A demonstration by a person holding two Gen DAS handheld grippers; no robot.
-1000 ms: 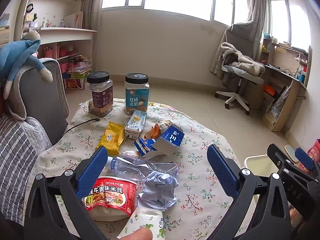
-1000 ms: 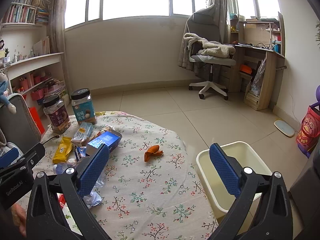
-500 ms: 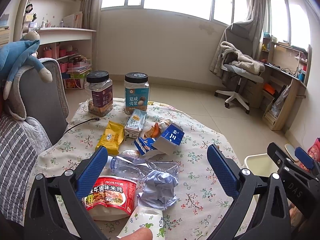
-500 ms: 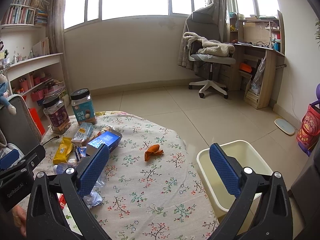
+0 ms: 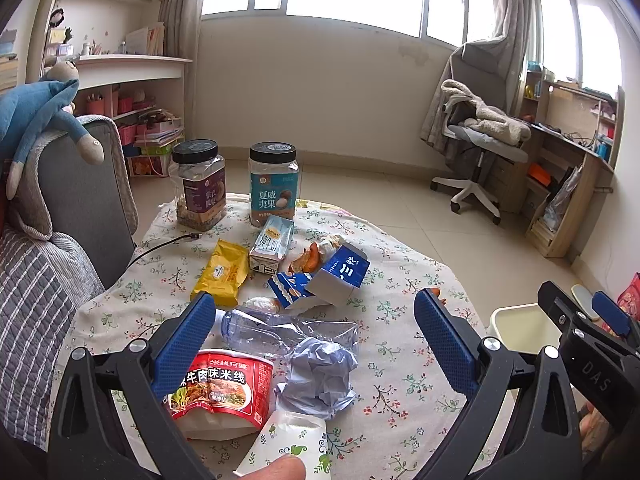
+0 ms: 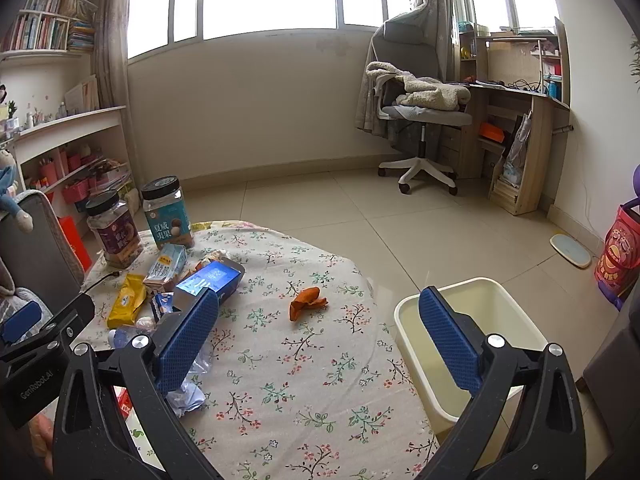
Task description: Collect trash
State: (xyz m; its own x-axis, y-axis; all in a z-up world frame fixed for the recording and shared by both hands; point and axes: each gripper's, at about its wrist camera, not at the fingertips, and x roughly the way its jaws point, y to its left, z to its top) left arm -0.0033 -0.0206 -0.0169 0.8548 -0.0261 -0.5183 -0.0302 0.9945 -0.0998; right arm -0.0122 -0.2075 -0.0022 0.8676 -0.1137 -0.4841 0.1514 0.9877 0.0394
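Trash lies on a floral tablecloth (image 5: pixel 404 364): a red noodle cup (image 5: pixel 218 388), crumpled paper (image 5: pixel 320 376), a crushed clear bottle (image 5: pixel 280 330), a blue carton (image 5: pixel 338 274), a yellow packet (image 5: pixel 222 272), a small milk box (image 5: pixel 270 244) and orange peel (image 6: pixel 306 302). My left gripper (image 5: pixel 316 344) is open and empty, hovering above the bottle and paper. My right gripper (image 6: pixel 316 338) is open and empty above the table's right side, near the peel. A cream bin (image 6: pixel 476 344) stands on the floor right of the table.
Two black-lidded jars (image 5: pixel 200 182) (image 5: pixel 273 184) stand at the table's far edge. A grey chair with a blue plush toy (image 5: pixel 36 108) is at left. A cable (image 5: pixel 160 246) lies near the jars. An office chair (image 6: pixel 420 120) and desk stand far right.
Both grippers stay open and nearly still; the left view has shifted only slightly.
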